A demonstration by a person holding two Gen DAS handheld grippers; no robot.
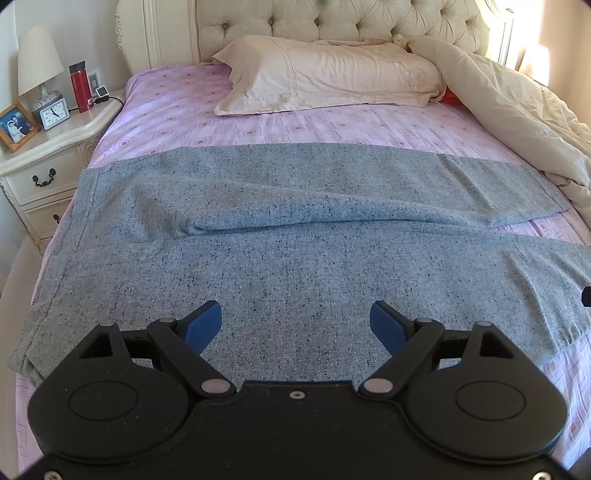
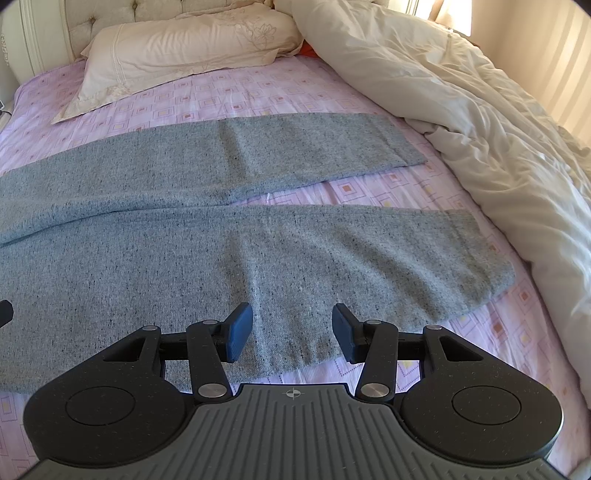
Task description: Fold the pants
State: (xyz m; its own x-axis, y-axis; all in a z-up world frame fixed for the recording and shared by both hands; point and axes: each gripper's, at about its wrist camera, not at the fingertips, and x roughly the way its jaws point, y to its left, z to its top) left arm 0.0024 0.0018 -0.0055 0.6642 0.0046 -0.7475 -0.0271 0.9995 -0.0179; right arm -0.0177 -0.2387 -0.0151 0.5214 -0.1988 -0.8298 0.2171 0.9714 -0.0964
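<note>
So the pants (image 1: 295, 236) are lying spread flat across the bed (image 1: 229, 122), grey speckled fabric on the pink patterned sheet. Waistband is sitting toward the left side near the nightstand (image 1: 55, 147), and both legs are running out to the right, splitting apart a bit so a strip of sheet is showing between them. The far leg is ending just short of the rumpled duvet (image 2: 461, 110), and the near leg's cuff is reaching a little further right, close to the duvet too.

Left gripper (image 1: 295, 325) is hovering over the upper part of the pants, its blue fingers (image 1: 205, 325) standing wide with nothing between them, only fabric below. Right gripper (image 2: 291, 332) is hanging over the near edge of the near leg, fingers (image 2: 240, 330) partly open, also gripping nothing as far as I can tell. Can't tell if either one is actually touching the cloth.

A pillow (image 1: 325, 74) is sitting up by the tufted headboard (image 1: 332, 22), well clear of the pants. On the nightstand there's a lamp (image 1: 38, 62), a clock (image 1: 53, 112), a red flask (image 1: 81, 86) and a framed photo (image 1: 16, 125).
</note>
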